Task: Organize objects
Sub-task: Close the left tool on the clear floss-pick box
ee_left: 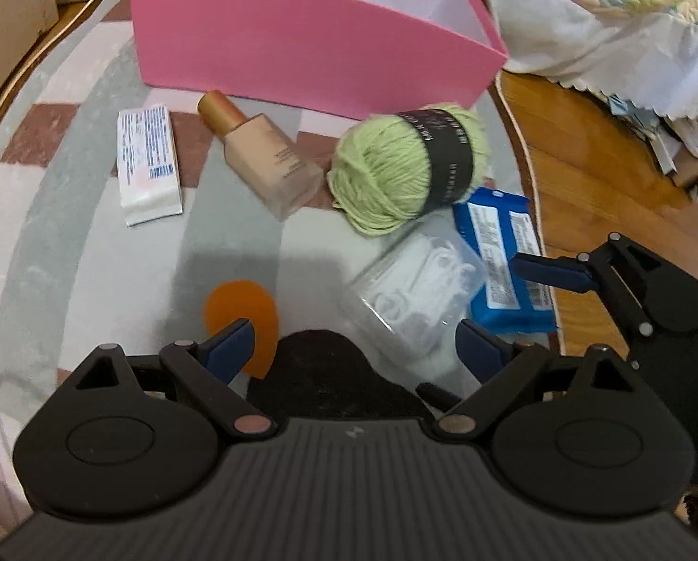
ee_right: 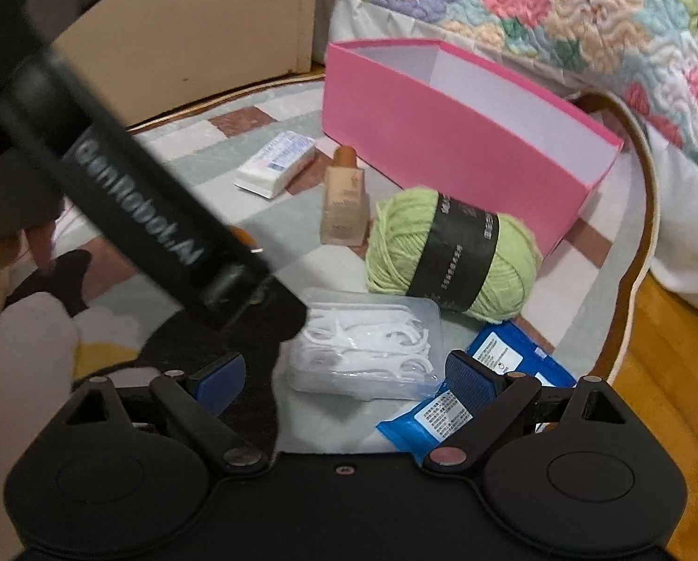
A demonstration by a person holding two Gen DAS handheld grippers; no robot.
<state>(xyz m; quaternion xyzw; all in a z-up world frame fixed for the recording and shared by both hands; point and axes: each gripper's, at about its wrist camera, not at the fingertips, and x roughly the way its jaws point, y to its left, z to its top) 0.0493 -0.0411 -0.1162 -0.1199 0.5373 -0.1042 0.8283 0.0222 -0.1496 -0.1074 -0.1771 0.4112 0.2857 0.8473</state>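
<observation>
An open pink box (ee_left: 311, 46) (ee_right: 466, 149) stands at the back of a patterned rug. In front of it lie a white packet (ee_left: 148, 163) (ee_right: 276, 163), a foundation bottle (ee_left: 265, 159) (ee_right: 344, 205), a green yarn ball (ee_left: 405, 163) (ee_right: 452, 252), a clear case of floss picks (ee_left: 414, 299) (ee_right: 367, 350), a blue wipes pack (ee_left: 503, 257) (ee_right: 447, 411) and an orange sponge (ee_left: 241, 318). My left gripper (ee_left: 349, 350) is open and empty, above the rug by the sponge and floss case. My right gripper (ee_right: 344, 378) is open, its fingers either side of the floss case.
The rug (ee_left: 92, 257) ends on a wooden floor (ee_left: 606, 177) at the right. A quilted bedspread (ee_right: 582, 23) hangs behind the box. A cardboard box (ee_right: 199, 23) stands at the back left. The left gripper's body (ee_right: 129, 196) crosses the right wrist view.
</observation>
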